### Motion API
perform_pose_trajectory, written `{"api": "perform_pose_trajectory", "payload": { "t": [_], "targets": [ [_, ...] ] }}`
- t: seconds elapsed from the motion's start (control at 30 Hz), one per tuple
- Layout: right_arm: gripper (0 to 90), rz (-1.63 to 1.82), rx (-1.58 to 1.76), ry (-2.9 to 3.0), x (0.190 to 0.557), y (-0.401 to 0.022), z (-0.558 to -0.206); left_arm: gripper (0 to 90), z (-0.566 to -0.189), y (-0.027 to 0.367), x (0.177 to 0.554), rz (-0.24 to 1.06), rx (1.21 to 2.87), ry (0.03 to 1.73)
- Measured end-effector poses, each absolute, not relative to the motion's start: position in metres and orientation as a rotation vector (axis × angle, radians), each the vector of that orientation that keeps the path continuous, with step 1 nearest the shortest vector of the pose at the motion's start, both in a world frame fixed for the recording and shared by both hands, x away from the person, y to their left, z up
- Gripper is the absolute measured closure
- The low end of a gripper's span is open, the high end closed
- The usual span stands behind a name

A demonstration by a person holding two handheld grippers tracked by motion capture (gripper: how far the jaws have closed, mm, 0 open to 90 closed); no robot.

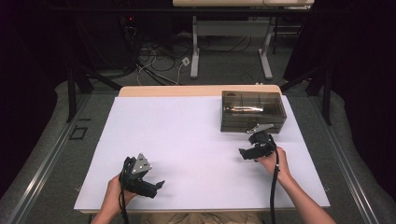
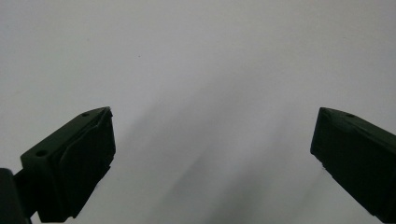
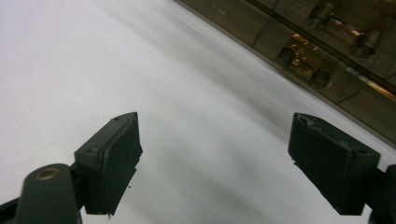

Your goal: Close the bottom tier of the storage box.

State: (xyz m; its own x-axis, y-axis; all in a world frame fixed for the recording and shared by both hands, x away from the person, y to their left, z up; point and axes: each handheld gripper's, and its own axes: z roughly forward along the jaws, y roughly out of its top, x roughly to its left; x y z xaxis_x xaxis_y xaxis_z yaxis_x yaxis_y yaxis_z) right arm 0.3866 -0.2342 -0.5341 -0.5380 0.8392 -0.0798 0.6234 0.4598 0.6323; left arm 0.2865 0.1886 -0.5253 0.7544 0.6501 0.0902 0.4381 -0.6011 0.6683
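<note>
1. Smoky translucent plastic compartment box (image 1: 253,111) sits at the far right of the white table sheet (image 1: 187,140), close to its far and right edges (no readable lettering on it).
2. Right gripper (image 1: 243,153) hovers just in front of it, jaws wide, nothing between them.
3. Left gripper (image 1: 159,185) sits near the front edge, jaws wide and empty, broad bare sheet between the two.

Left gripper (image 1: 159,185) low near the table's front edge, left hand (image 1: 114,192) wrapped around its body, jaws wide apart, nothing between. Right gripper (image 1: 242,152) held by right hand (image 1: 272,161), jaws spread, empty.
</note>
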Motion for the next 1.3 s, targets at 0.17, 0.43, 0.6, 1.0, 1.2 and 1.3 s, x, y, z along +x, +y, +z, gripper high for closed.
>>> {"api": "perform_pose_trajectory", "payload": {
  "t": [0.17,0.43,0.6,1.0,1.2,1.3],
  "targets": [
    [12.4,0.791,1.207,2.369,0.377,-0.234,-0.533,0.0,-0.525,0.189,0.286,0.423,2.311,0.819],
    [5.5,0.825,1.186,2.406,0.357,-0.240,-0.529,0.0,-0.527,0.189,0.287,0.427,2.307,0.822],
    [3.3,0.836,1.182,2.413,0.346,-0.242,-0.528,0.0,-0.528,0.188,0.287,0.418,2.313,0.830],
    [1.7,0.829,1.125,2.448,0.315,-0.244,-0.523,0.0,-0.527,0.182,0.288,0.419,2.335,0.827],
    [1.3,0.831,1.103,2.445,0.303,-0.246,-0.520,0.0,-0.525,0.186,0.286,0.421,2.319,0.840],
    [0.9,0.833,1.098,2.440,0.297,-0.248,-0.520,0.0,-0.525,0.188,0.284,0.422,2.317,0.850]
  ]
}}
